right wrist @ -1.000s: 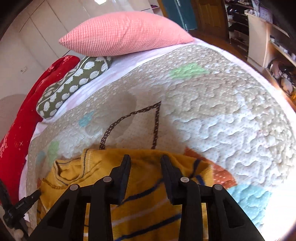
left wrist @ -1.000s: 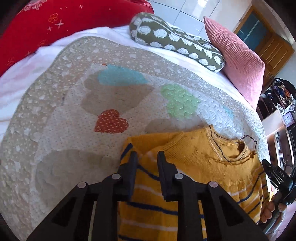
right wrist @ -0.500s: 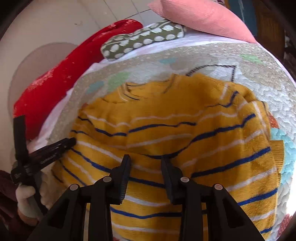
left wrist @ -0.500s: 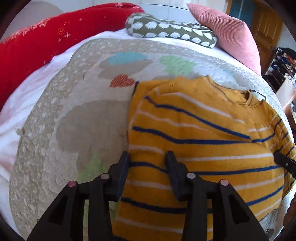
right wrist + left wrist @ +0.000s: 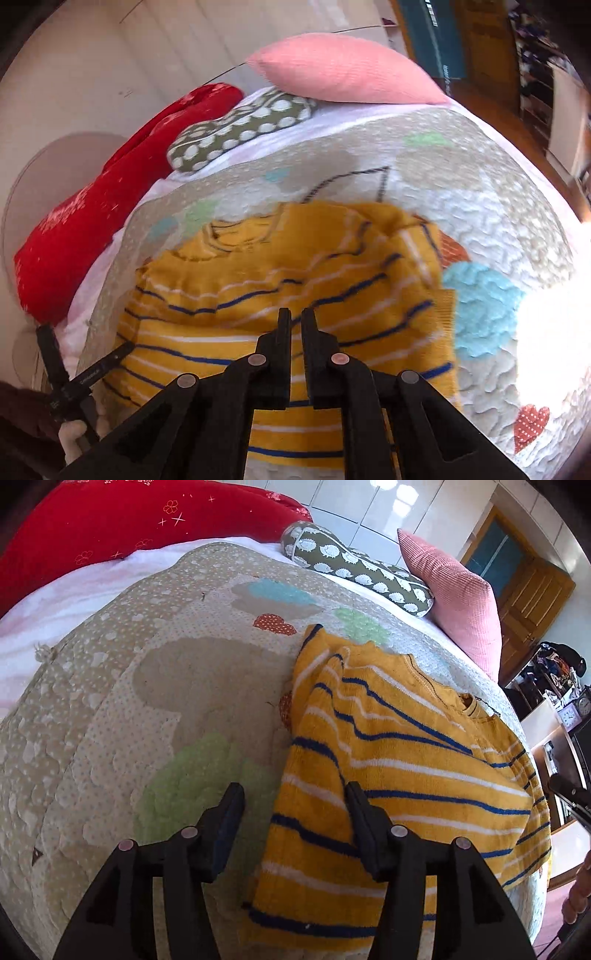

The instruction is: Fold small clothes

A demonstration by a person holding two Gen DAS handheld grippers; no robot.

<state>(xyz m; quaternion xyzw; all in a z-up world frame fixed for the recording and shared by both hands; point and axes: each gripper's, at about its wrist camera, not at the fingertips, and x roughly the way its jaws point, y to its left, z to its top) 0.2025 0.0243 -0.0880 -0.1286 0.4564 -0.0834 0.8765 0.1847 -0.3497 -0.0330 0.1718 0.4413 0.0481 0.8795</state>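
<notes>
Your left gripper (image 5: 293, 812) is spread wide, jaws straddling the left edge of the yellow striped sweater (image 5: 399, 775), nothing pinched. Your right gripper (image 5: 295, 321) has jaws nearly together with a thin gap, over the sweater's middle; can't tell if any fabric is caught. Sweater lies on the quilt (image 5: 147, 709), collar toward the pillows, one sleeve folded across the front. Green patterned bolster (image 5: 354, 568), pink pillow (image 5: 454, 594) and red cushion (image 5: 110, 528) sit at the far side.
</notes>
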